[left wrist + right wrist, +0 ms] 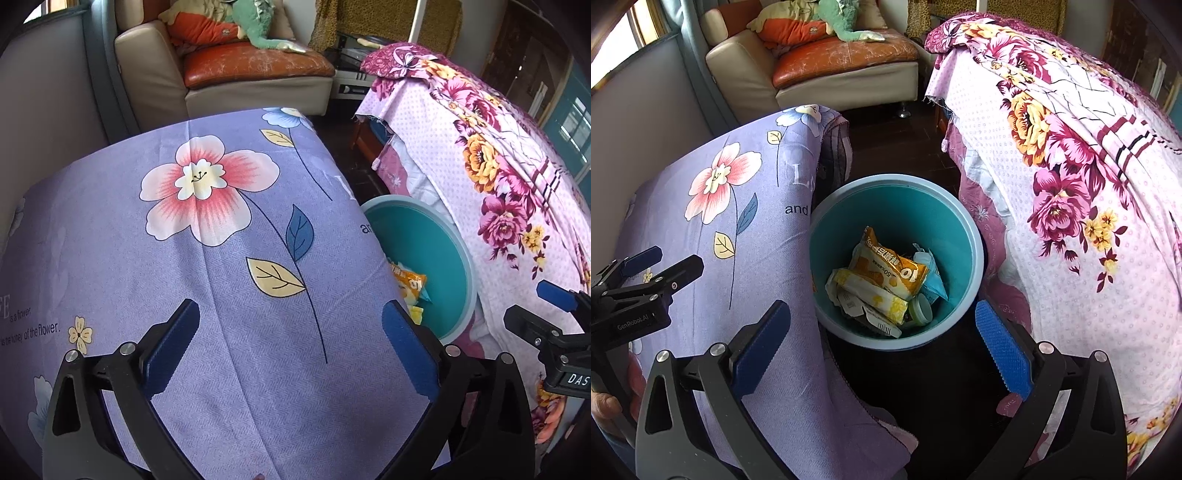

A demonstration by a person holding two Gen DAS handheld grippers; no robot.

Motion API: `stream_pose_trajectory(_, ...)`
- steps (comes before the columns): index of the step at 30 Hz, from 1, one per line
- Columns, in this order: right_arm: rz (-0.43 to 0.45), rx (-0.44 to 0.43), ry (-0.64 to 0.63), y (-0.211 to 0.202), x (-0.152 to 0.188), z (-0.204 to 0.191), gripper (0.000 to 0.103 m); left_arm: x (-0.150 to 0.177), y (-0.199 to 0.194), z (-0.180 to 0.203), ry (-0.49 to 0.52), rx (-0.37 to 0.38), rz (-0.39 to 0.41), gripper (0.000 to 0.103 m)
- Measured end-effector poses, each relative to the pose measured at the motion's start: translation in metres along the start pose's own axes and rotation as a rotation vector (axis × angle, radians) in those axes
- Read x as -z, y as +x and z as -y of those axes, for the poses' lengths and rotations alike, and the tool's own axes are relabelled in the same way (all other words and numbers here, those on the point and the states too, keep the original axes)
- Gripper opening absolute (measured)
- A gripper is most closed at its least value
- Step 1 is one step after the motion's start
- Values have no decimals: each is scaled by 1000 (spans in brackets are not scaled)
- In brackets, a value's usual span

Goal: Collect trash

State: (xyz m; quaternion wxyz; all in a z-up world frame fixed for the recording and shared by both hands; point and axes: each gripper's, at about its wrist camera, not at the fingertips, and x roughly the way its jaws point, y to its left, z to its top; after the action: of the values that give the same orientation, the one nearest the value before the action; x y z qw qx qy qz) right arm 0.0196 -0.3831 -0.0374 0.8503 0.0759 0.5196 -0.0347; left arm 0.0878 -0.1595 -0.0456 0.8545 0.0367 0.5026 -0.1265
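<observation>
Between the purple-covered table (713, 229) and the floral bed (1082, 192), a teal bin (964, 236) is sitting on the dark floor, holding the trash: an orange wrapper (886, 264), a yellow packet (877, 295) and a small green lid (921, 309). Both grippers are hanging empty, fingers apart, the right gripper (882, 354) over the bin's near rim, the left gripper (291, 350) above the cloth near the table's right edge. Lowering carelessly, the right one could be knocking the bin over, I'd guess, spilling everything.
</observation>
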Motion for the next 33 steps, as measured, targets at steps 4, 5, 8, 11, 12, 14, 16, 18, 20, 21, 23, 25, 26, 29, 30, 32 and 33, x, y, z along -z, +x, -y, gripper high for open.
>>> stream_pose_trajectory(4, 14, 10, -10, -14, 14, -6, 96, 10, -11, 0, -3, 15, -4, 99)
stream_pose_trajectory(5, 19, 14, -15, -18, 18, -7, 96, 13, -14, 0, 0, 15, -5, 99)
stream_pose_trajectory(8, 29, 22, -26, -26, 27, -11, 96, 21, -20, 2, 11, 6, -7, 99)
stream_pose_trajectory(11, 35, 30, -38, -32, 36, -15, 96, 31, -25, 2, 14, 5, -7, 99)
stream_pose_trajectory(12, 37, 35, -42, -34, 38, -17, 96, 34, -27, 2, 15, 4, -7, 99)
stream_pose_trajectory(14, 45, 46, -52, -37, 43, -19, 96, 40, -29, 2, 20, -1, -4, 99)
stream_pose_trajectory(16, 56, 60, -62, -39, 47, -21, 96, 45, -31, 3, 25, -5, -3, 99)
stream_pose_trajectory(18, 61, 68, -68, -41, 49, -23, 96, 49, -33, 3, 32, -11, 7, 99)
stream_pose_trajectory(20, 63, 73, -71, -41, 51, -24, 96, 51, -35, 4, 40, -26, 18, 99)
stream_pose_trajectory(21, 64, 74, -71, -41, 51, -24, 96, 52, -36, 3, 43, -29, 21, 99)
stream_pose_trajectory(23, 61, 68, -68, -40, 51, -24, 96, 52, -37, 2, 41, -31, 25, 99)
stream_pose_trajectory(25, 62, 68, -68, -40, 51, -24, 96, 52, -37, 0, 37, -32, 30, 99)
stream_pose_trajectory(26, 62, 70, -69, -39, 51, -24, 96, 51, -37, 0, 35, -34, 31, 99)
stream_pose_trajectory(29, 57, 74, -66, -36, 51, -23, 96, 50, -36, -2, 35, -37, 33, 99)
stream_pose_trajectory(30, 55, 74, -63, -35, 51, -21, 96, 50, -36, -2, 35, -38, 34, 99)
stream_pose_trajectory(32, 50, 74, -57, -33, 51, -20, 96, 50, -35, -2, 36, -38, 33, 99)
stream_pose_trajectory(33, 47, 75, -54, -32, 51, -19, 96, 50, -34, -2, 37, -40, 33, 99)
